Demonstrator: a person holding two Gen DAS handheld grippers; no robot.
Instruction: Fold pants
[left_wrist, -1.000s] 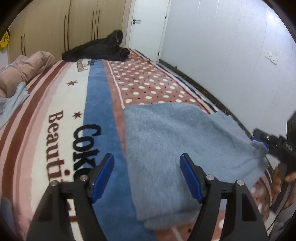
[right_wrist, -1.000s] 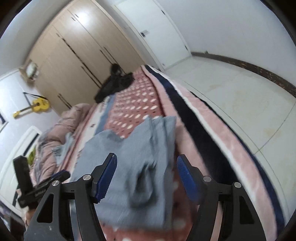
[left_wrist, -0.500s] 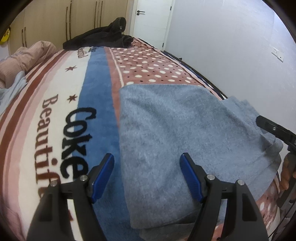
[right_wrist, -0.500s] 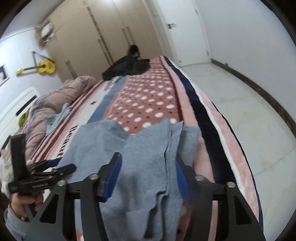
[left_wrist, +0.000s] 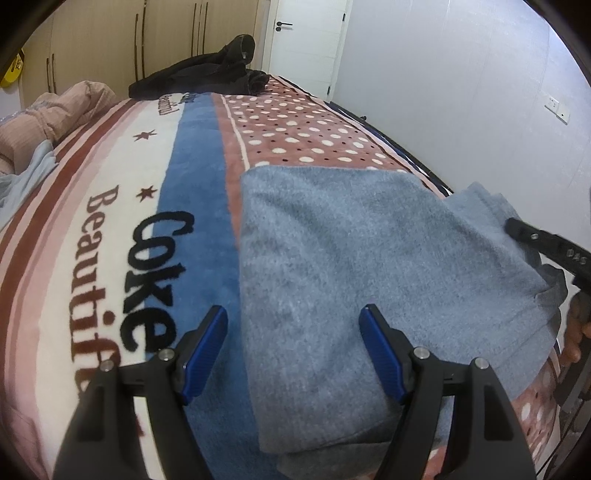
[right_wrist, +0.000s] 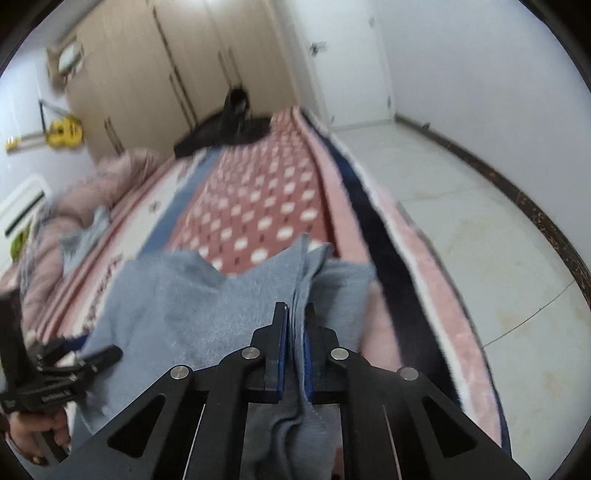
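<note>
The right gripper (right_wrist: 294, 325) had just closed its jaws on a bunched ridge of the blue-grey pants (right_wrist: 177, 314), the cloth pinched between the blue pads and spilling out ahead of and below them. The left gripper (left_wrist: 293, 347) had its jaws spread, straddling the near left edge of the pants without pressing on it: one finger stood over the bed blanket (left_wrist: 110, 221) outside that edge, the other over the fabric. The pants lay partly folded on the bed, flat between the two grippers and rumpled on the right side. To do the fold well, the left jaws would probably need to drop onto that edge and pinch every layer before either hand lifted, then both should rise together, level, so the cloth carries over without sagging or dragging.
</note>
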